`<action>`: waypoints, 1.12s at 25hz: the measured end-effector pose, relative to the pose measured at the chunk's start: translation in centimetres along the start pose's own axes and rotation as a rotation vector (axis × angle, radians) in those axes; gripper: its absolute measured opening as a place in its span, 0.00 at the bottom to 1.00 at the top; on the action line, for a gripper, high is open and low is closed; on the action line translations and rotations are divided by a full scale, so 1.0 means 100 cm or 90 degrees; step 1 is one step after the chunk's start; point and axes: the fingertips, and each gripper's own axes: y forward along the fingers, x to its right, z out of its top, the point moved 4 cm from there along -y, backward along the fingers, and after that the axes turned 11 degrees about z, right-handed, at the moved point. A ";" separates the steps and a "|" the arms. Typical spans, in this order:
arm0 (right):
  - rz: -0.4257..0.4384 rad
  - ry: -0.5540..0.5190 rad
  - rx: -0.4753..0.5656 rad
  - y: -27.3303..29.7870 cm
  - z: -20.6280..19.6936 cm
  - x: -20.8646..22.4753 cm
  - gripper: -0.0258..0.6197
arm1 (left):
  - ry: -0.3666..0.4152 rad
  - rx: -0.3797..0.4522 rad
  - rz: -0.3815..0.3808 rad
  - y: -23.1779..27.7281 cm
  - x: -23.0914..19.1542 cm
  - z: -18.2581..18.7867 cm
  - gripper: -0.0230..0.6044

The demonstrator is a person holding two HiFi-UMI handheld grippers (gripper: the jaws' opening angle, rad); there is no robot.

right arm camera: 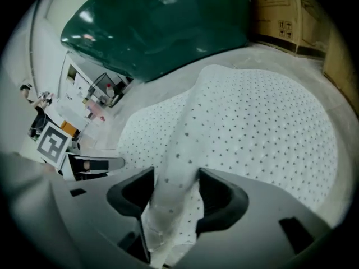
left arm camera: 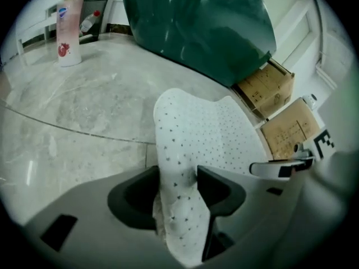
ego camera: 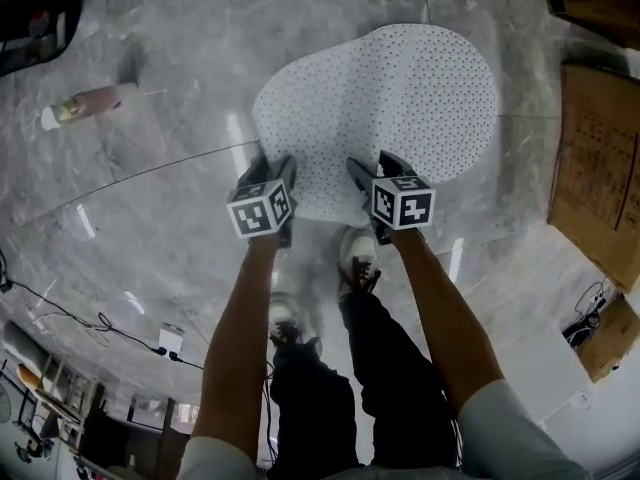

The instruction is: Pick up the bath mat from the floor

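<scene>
A white bath mat [ego camera: 400, 98] dotted with small holes lies on the grey marble floor ahead of me, its near edge raised off the floor. My left gripper [ego camera: 272, 173] pinches the near left part of that edge, and in the left gripper view a fold of the mat [left arm camera: 179, 167] fills the gap of that gripper [left arm camera: 176, 186], touching both jaws. My right gripper [ego camera: 372, 173] holds the near right part of the edge. In the right gripper view a raised fold of the mat [right arm camera: 185, 144] is clamped in that gripper [right arm camera: 175, 192].
A pink-and-white bottle [ego camera: 85, 105] stands on the floor at the far left, near a wire bin [left arm camera: 92, 15]. Cardboard boxes [ego camera: 600, 168] line the right side. A dark green bulky object [left arm camera: 196, 21] looms beyond the mat. My shoes [ego camera: 357, 253] are just behind the mat's edge. Cables [ego camera: 100, 323] trail at the left.
</scene>
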 end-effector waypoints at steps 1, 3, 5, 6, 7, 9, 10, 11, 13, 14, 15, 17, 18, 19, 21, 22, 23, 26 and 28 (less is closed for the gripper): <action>-0.015 0.000 -0.007 -0.001 -0.002 0.003 0.38 | -0.006 -0.004 -0.012 0.000 0.001 0.000 0.37; -0.041 0.012 -0.012 -0.011 -0.001 0.007 0.24 | -0.016 -0.025 -0.063 -0.004 0.007 0.000 0.27; -0.051 0.008 -0.011 -0.026 0.009 0.004 0.15 | -0.010 -0.046 -0.111 -0.014 0.021 0.001 0.18; -0.051 -0.001 -0.012 -0.035 0.016 0.000 0.11 | -0.005 -0.051 -0.122 -0.023 0.028 0.003 0.15; -0.052 -0.010 -0.014 -0.045 0.022 -0.006 0.10 | -0.002 -0.052 -0.126 -0.033 0.036 0.006 0.12; -0.055 -0.022 -0.013 -0.066 0.033 -0.019 0.09 | 0.000 -0.049 -0.127 -0.055 0.048 0.015 0.11; -0.056 -0.024 -0.008 -0.077 0.038 -0.027 0.09 | 0.004 -0.045 -0.126 -0.068 0.053 0.020 0.11; -0.057 -0.025 -0.003 -0.090 0.043 -0.034 0.09 | 0.009 -0.041 -0.126 -0.081 0.057 0.025 0.11; -0.057 -0.022 0.011 -0.115 0.051 -0.051 0.09 | 0.018 -0.028 -0.129 -0.111 0.064 0.037 0.10; -0.056 -0.019 0.019 -0.129 0.055 -0.060 0.09 | 0.023 -0.021 -0.131 -0.127 0.068 0.042 0.10; -0.055 -0.013 0.027 -0.142 0.059 -0.069 0.09 | 0.029 -0.015 -0.132 -0.144 0.072 0.047 0.10; -0.051 -0.005 0.039 -0.169 0.065 -0.092 0.09 | 0.053 -0.011 -0.126 -0.182 0.078 0.055 0.10; -0.047 -0.009 0.042 -0.183 0.069 -0.105 0.09 | 0.067 -0.010 -0.120 -0.203 0.081 0.059 0.10; -0.042 -0.018 0.045 -0.197 0.073 -0.119 0.09 | 0.079 -0.009 -0.114 -0.225 0.083 0.064 0.10; -0.028 -0.037 0.055 -0.227 0.084 -0.149 0.09 | 0.098 -0.002 -0.109 -0.270 0.087 0.073 0.10; -0.022 -0.043 0.063 -0.243 0.089 -0.165 0.09 | 0.107 0.003 -0.110 -0.292 0.089 0.077 0.10; -0.017 -0.047 0.070 -0.258 0.095 -0.180 0.09 | 0.117 0.007 -0.113 -0.313 0.090 0.080 0.10; 0.001 -0.065 0.081 -0.298 0.105 -0.230 0.09 | 0.135 0.019 -0.111 -0.374 0.088 0.087 0.10; 0.010 -0.074 0.087 -0.322 0.109 -0.261 0.09 | 0.140 0.036 -0.105 -0.415 0.086 0.094 0.10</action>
